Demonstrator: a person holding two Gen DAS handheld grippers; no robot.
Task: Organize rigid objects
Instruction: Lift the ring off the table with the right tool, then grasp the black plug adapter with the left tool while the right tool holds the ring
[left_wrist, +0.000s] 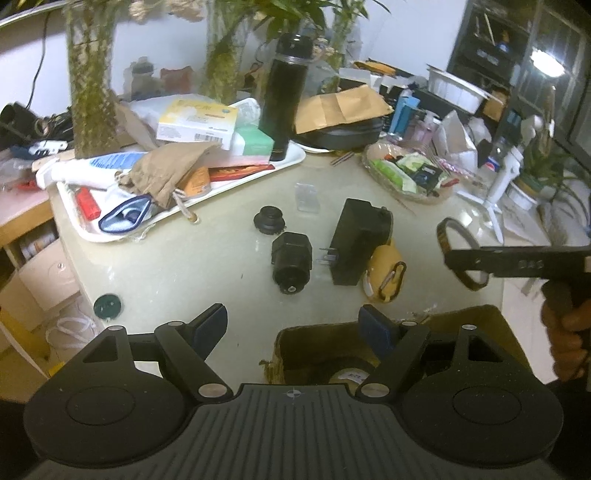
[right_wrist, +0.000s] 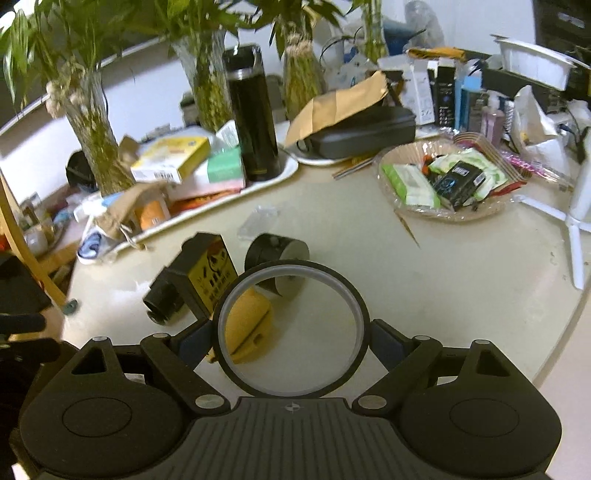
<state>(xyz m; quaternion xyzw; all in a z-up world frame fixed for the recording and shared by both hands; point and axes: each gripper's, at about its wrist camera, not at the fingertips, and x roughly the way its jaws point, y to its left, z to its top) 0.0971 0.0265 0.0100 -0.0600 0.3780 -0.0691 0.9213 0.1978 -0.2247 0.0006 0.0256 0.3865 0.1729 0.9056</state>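
The right gripper (right_wrist: 291, 341) is pinching a thin tape ring (right_wrist: 291, 328) by its rim above the tabletop (right_wrist: 424, 295); the left gripper (left_wrist: 293, 325) is hovering wide and empty. The ring is likely flexing, so it risks slipping out and missing the cardboard box (left_wrist: 461, 314) at the tabletop's near edge.

Left gripper (left_wrist: 293, 326): hanging above the table with jaws spread wide, nothing between the blue pads (left_wrist: 210, 326). Right gripper (right_wrist: 291, 341): clamping a black ring (right_wrist: 291, 328) between its pads (right_wrist: 386, 343), raised clear of the tabletop, reaching in from the right side in the left wrist view. Bare hand (left_wrist: 565, 332) wrapping around the right handle.
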